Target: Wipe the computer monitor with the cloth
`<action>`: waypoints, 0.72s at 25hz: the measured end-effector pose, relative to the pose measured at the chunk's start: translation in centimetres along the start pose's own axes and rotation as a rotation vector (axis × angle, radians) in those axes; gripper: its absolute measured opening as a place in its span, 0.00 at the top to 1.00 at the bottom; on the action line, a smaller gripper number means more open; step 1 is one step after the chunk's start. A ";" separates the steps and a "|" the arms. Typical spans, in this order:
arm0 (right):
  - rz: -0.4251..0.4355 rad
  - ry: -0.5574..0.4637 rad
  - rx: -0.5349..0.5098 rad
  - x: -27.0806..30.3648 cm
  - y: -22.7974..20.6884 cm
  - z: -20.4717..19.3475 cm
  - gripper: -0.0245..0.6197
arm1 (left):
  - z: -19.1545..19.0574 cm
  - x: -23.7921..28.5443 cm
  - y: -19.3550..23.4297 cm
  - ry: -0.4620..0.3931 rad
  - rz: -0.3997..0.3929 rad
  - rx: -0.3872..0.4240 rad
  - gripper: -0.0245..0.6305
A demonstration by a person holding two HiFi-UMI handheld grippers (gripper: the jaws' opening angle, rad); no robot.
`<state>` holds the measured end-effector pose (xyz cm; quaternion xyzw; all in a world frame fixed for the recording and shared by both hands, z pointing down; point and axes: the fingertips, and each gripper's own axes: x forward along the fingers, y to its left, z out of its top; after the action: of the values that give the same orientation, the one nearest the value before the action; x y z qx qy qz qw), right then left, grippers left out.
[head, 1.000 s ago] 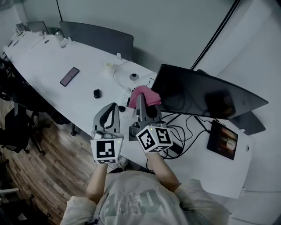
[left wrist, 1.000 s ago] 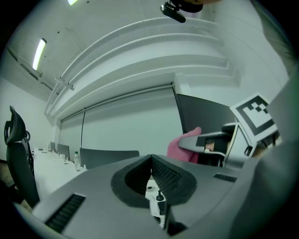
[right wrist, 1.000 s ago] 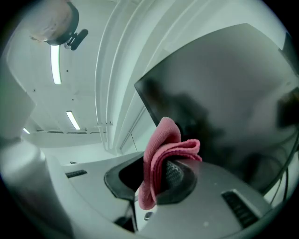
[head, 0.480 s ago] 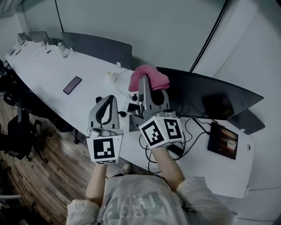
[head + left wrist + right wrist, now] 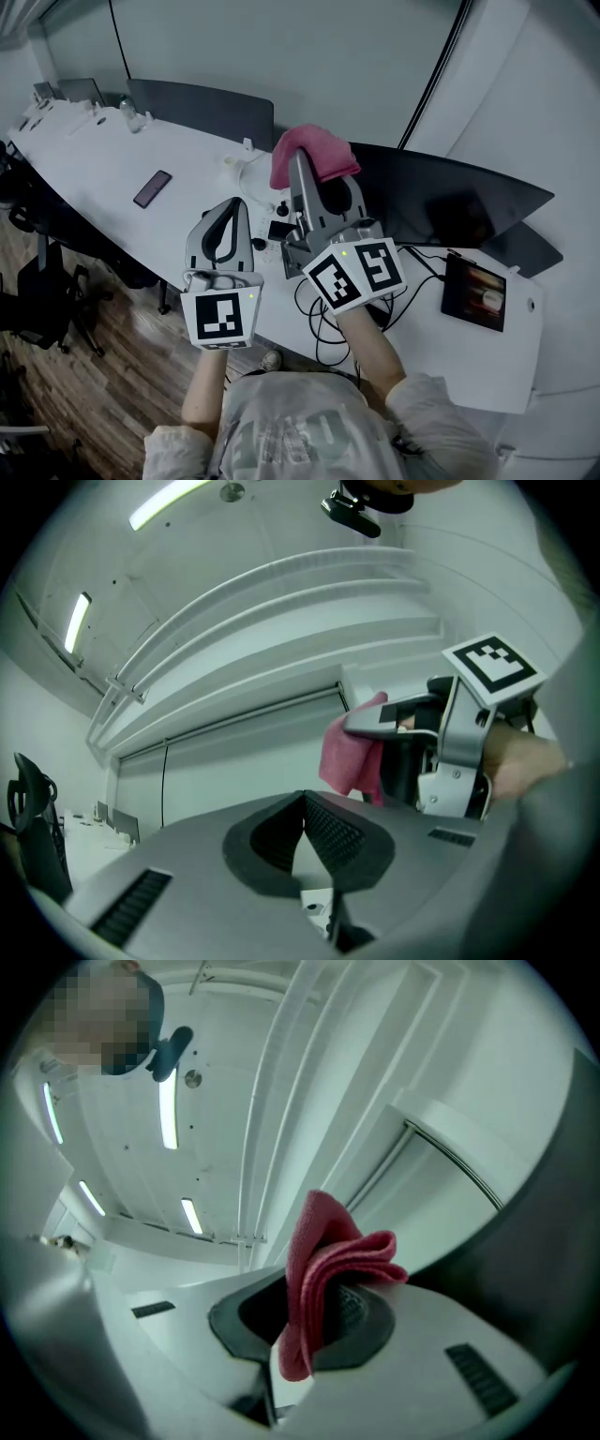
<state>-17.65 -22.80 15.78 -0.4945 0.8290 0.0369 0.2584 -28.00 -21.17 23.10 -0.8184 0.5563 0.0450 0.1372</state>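
A folded pink cloth (image 5: 313, 154) is pinched in my right gripper (image 5: 319, 176), which is shut on it and raised, tips pointing up, at the left end of the dark monitor (image 5: 450, 199). In the right gripper view the cloth (image 5: 326, 1269) sticks up from between the jaws, with the monitor's dark edge (image 5: 562, 1204) at the right. My left gripper (image 5: 225, 229) hangs beside it to the left, shut and holding nothing. The left gripper view shows its jaws meeting (image 5: 304, 829), and the right gripper with the cloth (image 5: 352, 752) beyond.
A long white table (image 5: 112, 159) carries a phone (image 5: 152, 187), a tangle of black cables (image 5: 330, 319), small objects near the monitor's left end, and a tablet (image 5: 476, 292) at the right. Dark chairs (image 5: 197, 105) stand behind it, an office chair (image 5: 47, 281) on the wooden floor at the left.
My right gripper has lifted the pink cloth from table height up to the monitor's upper left corner. The left gripper has stayed roughly where it was.
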 end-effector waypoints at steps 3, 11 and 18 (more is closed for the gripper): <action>0.071 -0.015 -0.181 -0.2 1.0 4.3 0.89 | 1.3 0.5 -0.5 -0.031 -0.021 -0.006 0.94; 0.251 0.132 -0.578 1.2 0.2 10.3 0.89 | 4.1 2.6 -3.0 -0.062 -0.087 -0.038 0.94; 0.348 0.320 -0.984 1.9 0.0 8.5 0.89 | 5.8 4.1 -4.5 -0.086 -0.137 -0.067 0.94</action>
<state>-15.07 -21.68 7.57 -0.4122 0.8124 0.3869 -0.1426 -21.83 -21.66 17.42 -0.8560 0.4905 0.0893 0.1364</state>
